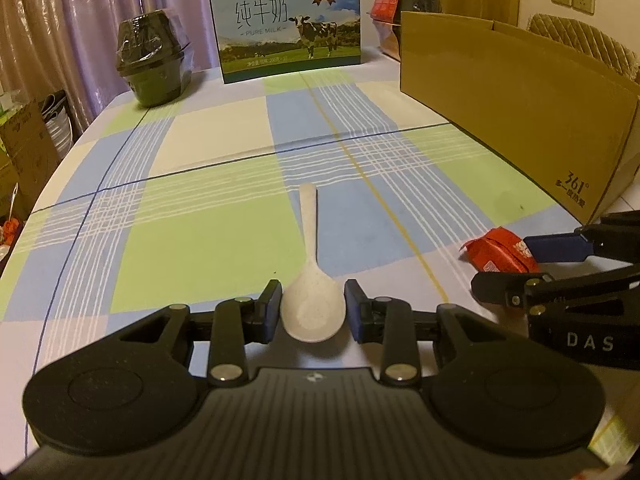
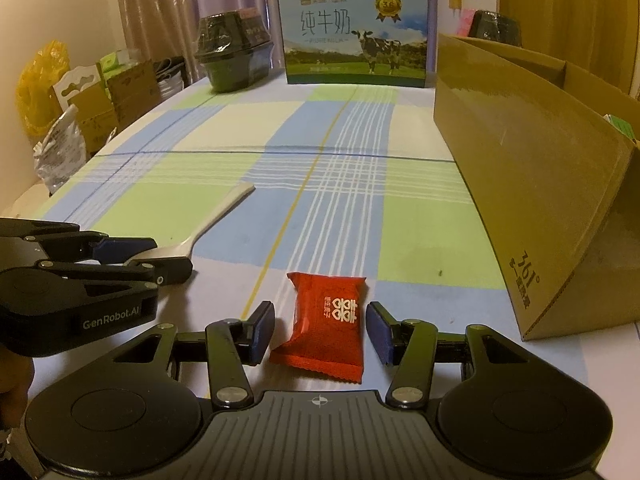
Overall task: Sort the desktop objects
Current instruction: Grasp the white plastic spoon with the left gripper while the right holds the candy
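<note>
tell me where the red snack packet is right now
The red snack packet lies flat on the checked tablecloth between the open fingers of the right gripper, with the cardboard box to its right.

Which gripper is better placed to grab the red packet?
The right gripper: its open fingers already sit on either side of the red packet. The left gripper is open around the spoon instead, beside the packet.

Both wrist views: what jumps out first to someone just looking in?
Each hand-held gripper is open around its own item: the left hand-held gripper flanks the bowl of a white spoon, the right hand-held gripper a red snack packet. On the right an open cardboard box stands on the checked tablecloth.
</note>
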The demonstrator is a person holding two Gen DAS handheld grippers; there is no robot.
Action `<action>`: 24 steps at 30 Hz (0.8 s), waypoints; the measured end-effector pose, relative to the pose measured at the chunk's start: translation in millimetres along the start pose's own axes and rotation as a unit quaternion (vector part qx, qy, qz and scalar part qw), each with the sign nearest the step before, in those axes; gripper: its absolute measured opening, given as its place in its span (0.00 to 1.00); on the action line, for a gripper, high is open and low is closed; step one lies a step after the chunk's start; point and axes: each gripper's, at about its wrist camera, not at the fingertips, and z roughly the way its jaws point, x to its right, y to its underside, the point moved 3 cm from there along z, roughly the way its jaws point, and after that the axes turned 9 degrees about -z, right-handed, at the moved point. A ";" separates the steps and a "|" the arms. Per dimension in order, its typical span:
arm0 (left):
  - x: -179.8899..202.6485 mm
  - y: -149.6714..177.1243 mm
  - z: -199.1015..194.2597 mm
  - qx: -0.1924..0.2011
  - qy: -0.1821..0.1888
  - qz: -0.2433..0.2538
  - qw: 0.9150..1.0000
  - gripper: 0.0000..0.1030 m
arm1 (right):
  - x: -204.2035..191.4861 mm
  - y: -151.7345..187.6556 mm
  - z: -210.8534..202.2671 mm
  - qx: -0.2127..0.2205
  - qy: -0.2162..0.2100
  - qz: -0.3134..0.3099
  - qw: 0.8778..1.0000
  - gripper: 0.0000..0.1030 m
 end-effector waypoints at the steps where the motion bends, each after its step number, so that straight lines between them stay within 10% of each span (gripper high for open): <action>1: -0.3 0.1 0.1 0.000 0.000 0.000 1.000 0.28 | 0.0 -0.2 0.2 0.000 0.000 0.001 1.000 0.47; 24: -5.6 -1.0 -3.4 -0.013 0.015 -0.034 0.999 0.27 | -1.9 -2.6 3.0 -0.001 0.012 -0.011 1.000 0.38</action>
